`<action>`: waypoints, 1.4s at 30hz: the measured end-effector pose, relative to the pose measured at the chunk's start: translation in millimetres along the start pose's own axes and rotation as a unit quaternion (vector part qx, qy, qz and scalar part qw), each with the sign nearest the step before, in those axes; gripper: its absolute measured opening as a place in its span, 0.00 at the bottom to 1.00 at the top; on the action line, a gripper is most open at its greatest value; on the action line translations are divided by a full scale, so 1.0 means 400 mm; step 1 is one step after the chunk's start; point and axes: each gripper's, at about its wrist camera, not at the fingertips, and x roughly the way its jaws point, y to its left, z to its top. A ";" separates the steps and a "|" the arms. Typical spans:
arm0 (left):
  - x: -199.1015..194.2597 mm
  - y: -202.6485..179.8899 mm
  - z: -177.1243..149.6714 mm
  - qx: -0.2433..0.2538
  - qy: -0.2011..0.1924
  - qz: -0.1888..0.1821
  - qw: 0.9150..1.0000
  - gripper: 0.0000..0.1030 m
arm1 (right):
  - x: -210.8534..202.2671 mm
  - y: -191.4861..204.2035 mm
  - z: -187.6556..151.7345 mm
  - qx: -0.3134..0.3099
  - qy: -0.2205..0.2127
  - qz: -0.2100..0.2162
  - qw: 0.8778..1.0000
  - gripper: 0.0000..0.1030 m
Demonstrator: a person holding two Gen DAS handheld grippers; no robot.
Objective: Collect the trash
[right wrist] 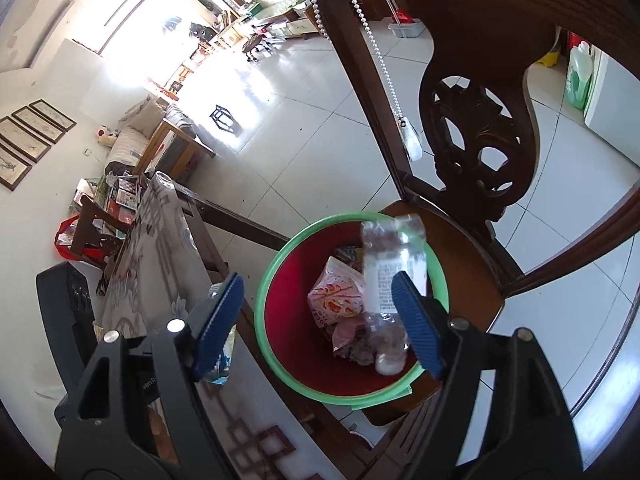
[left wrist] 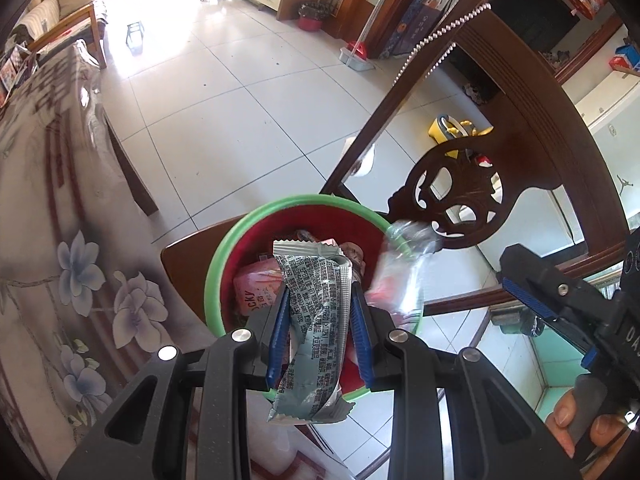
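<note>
Wooden chair (right wrist: 472, 264) carries bin (right wrist: 276, 276); table (right wrist: 160, 240) just beside.

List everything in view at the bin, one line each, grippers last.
Bin: one, red inside with a green rim, standing on the chair seat.
Silver wrapper: one, silver with dark print, clamped over the bin.
Clear plastic bottle: one, transparent with a white label and white cap, blurred, over the bin's right side, touching neither finger.
Pink packet: one, pink and white, lying inside the bin on other crumpled wrappers.
Chair: one, dark brown carved wood, under and behind the bin.
Table: one, floral cloth under clear plastic, left of the chair.
Bead string: one, white, hanging from the chair back.
Left gripper: black with blue pads, shut on the silver wrapper.
Right gripper: black with blue pads, open above the bin.
</note>
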 end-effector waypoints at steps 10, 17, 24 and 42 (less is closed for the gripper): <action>0.018 -0.040 -0.019 0.023 0.001 0.003 1.000 0.60 | -0.067 -0.019 -0.020 0.003 -0.023 -0.013 1.000 0.72; -0.055 -0.033 -0.043 0.027 -0.021 0.007 0.999 0.63 | -0.119 0.014 -0.054 -0.012 -0.041 -0.010 0.999 0.72; -0.178 0.015 -0.090 0.024 -0.072 0.024 0.997 0.74 | -0.158 0.104 -0.112 -0.042 -0.052 0.007 0.998 0.72; -0.612 0.399 -0.307 -0.058 -0.227 0.130 0.964 0.92 | -0.161 0.555 -0.362 -0.156 -0.063 0.070 0.983 0.79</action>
